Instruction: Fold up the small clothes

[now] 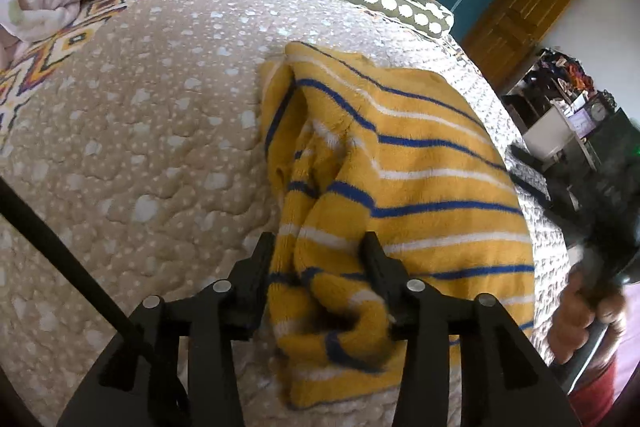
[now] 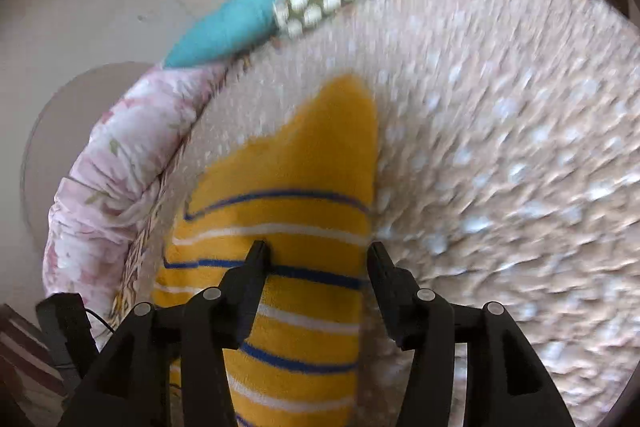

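Blurred quilted bed point(image 2: 500, 147); both tools spread wide, left tool point(image 1: 318, 247), right tool point(image 2: 316, 255), straddling the striped sweater point(image 1: 400, 163).

Both grippers matte black plastic w/ silver round screw heads; left gripper point(image 1: 318, 247), right gripper point(image 2: 318, 253); bare-skinned hand point(image 1: 576, 311)

The left hand-held gripper point(image 1: 318, 247) points forward and down, its two black fingers point(image 1: 262, 259) spread wide apart. The right hand-held gripper point(image 2: 316, 255) is angled the same way, its fingers point(image 2: 258, 259) also parted. In the left wrist view, the person's right hand point(image 1: 584, 311) shows at the right edge, blurred, clasped around a dark handle.
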Tool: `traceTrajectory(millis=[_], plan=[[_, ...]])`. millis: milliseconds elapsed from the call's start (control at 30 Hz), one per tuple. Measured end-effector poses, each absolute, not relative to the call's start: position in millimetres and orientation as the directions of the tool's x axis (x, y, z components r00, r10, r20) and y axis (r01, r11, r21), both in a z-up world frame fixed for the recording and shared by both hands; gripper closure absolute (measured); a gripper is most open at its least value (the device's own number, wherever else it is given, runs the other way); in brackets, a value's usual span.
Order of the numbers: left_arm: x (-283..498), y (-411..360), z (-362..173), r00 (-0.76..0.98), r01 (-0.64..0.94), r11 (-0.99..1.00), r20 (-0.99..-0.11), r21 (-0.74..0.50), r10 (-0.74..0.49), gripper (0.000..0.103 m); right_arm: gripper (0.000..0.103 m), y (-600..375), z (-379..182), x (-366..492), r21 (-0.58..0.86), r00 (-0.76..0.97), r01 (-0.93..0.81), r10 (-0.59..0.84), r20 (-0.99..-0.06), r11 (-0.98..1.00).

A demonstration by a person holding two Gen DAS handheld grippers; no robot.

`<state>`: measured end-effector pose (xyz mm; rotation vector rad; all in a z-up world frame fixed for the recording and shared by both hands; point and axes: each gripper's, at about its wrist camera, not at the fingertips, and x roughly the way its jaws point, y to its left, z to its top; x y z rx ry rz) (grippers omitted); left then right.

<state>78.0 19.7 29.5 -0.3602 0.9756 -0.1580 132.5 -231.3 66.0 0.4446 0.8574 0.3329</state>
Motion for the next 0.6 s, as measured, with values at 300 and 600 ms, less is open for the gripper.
traceTrajectory(millis=[300, 600], plan=[[14.9, 39.5, 61.9, 0.621, -0.084, 0.937, -0.753, -0.341, -0.218, 0.039, 0.08, -172.9, 65.9, 156.8, 0.649, 0.456, -0.228, 0.669, -0.587, 0.726], [-48.3, 52.9, 74.0, 0.667, -0.122, 0.946, -0.731, -0.3, -0.146, 0.028, 0.093, -148.9, 56.5, 150.9, 0.681, 0.434, -0.215, 0.693, -0.576, 0.7]])
